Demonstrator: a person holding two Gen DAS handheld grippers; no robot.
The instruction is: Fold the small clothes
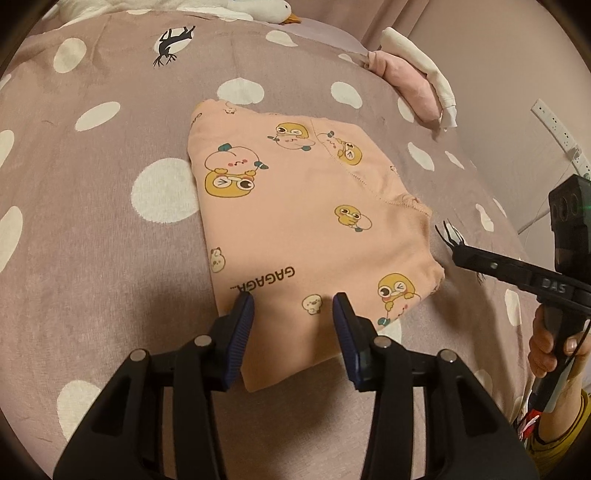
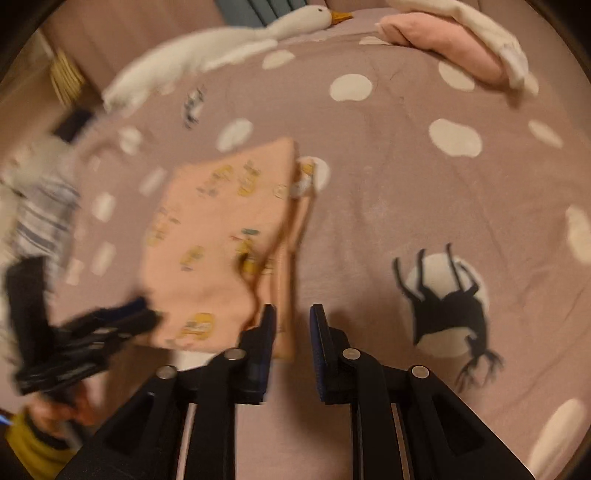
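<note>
Judging fold near done: peach printed garment point(image 1: 295, 229) lies flat on bed point(image 1: 92, 221) as compact layered rectangle. Left hand-held gripper point(image 1: 293, 314) jaws apart, over near edge, gripping nothing. Right hand-held gripper point(image 2: 292, 325) parted, empty, beside garment. Left: final tidy, stacking with folded pile point(image 1: 413, 85).

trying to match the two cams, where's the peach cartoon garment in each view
Left wrist: folded peach garment fills the centre, near edge between the open left tongs.
Right wrist: left of centre, blurred, beside the open right tongs.
Shared landmark: white goose plush along the top.
</note>
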